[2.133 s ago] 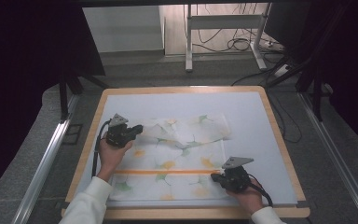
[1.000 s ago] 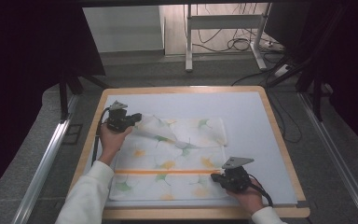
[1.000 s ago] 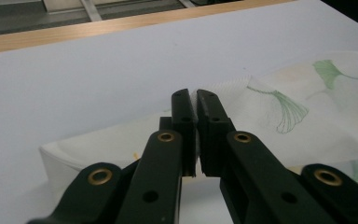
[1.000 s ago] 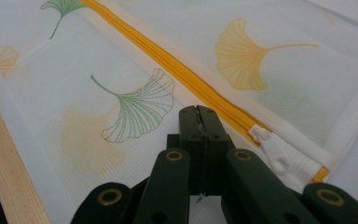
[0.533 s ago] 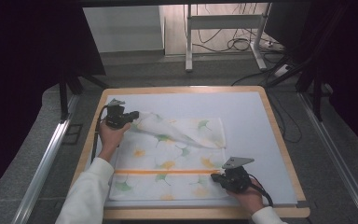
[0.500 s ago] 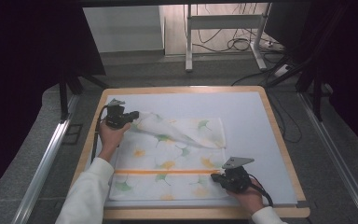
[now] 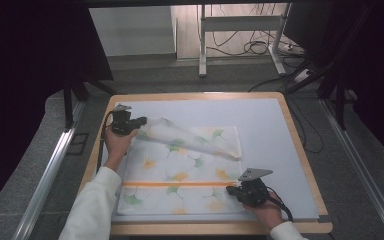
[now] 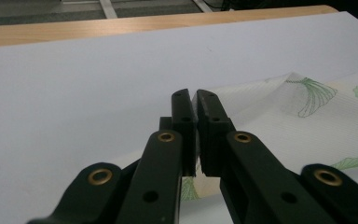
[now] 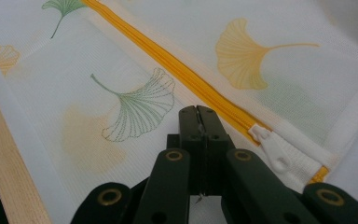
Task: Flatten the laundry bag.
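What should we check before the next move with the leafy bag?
1. Left tool shut on a corner of the white mesh bag with leaf prints: ok, corner lifted and pulled toward the far left.
2. Right tool shut, pressing the bag near the white zipper pull: ok.
3. Whether the right tool pinches fabric: cannot tell.
4. Yellow zipper closed: ok, as far as visible.
5. Bag spread flat: not ok, a fold runs across it.
6. Bag on the pale grey mat: ok.
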Demonstrator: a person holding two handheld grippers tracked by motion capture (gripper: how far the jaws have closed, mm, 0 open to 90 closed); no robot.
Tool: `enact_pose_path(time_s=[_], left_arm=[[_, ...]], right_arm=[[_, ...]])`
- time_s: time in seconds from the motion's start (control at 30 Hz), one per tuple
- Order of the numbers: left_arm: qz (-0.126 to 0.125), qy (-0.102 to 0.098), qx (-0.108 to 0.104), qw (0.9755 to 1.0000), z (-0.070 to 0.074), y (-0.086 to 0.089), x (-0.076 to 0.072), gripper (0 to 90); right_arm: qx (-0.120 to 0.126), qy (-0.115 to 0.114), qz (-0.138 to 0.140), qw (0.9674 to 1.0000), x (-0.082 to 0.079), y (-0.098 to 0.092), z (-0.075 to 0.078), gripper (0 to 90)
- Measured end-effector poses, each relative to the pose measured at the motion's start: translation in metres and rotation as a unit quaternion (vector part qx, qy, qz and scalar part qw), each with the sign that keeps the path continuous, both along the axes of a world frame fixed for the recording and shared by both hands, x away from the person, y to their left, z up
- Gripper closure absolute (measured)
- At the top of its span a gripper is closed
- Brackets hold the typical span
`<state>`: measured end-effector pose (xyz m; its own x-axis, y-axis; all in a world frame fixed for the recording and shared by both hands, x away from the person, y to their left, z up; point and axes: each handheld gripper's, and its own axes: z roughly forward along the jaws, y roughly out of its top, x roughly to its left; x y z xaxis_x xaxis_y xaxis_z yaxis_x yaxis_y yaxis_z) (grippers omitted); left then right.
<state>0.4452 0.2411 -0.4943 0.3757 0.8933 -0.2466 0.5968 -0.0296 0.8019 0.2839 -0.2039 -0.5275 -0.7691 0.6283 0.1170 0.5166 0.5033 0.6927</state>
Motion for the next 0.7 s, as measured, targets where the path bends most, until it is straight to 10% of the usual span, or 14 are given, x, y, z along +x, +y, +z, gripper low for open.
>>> enact_pose_path(time_s=[0.7], left_arm=[[0.032,0.009,0.013,0.9994,-0.003,0.019,0.022,87.4]], right_arm=[[0.006,0.005,0.000,1.0000,0.001,-0.002,-0.001,89.3]])
